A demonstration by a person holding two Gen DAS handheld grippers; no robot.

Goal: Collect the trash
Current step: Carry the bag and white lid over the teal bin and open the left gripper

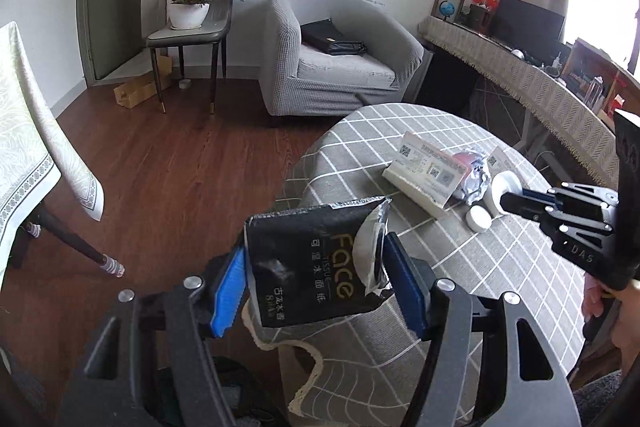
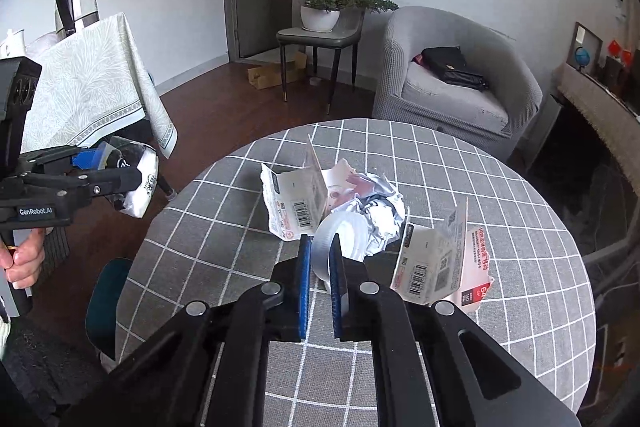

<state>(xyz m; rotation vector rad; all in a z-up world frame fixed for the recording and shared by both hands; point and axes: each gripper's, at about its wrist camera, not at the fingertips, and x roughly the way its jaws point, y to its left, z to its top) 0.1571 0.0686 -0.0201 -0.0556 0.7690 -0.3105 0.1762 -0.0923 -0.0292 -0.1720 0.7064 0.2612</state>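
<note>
Round worktop [image 2: 500,327] w/ grey checked cloth sits in a living room, armchair [image 2: 452,83] behind. Left tongs [image 1: 316,275] are out past the worktop's left edge, over the floor side, pads closed on a black tissue pack [image 1: 316,259] held upright. Right tongs [image 2: 320,291] are low over the worktop middle, pads nearly together w/ a clear plastic lid [image 2: 340,239] pinched between them on edge; looks gripped, lift not confirmed. Rest of the trash lies just ahead of the right tongs: crumpled foil [image 2: 376,211] touching the lid, torn carton [image 2: 296,203] ahead-left, 2nd carton [image 2: 436,263] right beside the right pad. Right hand is far nearer all of it, so it probably takes the next pieces
</note>
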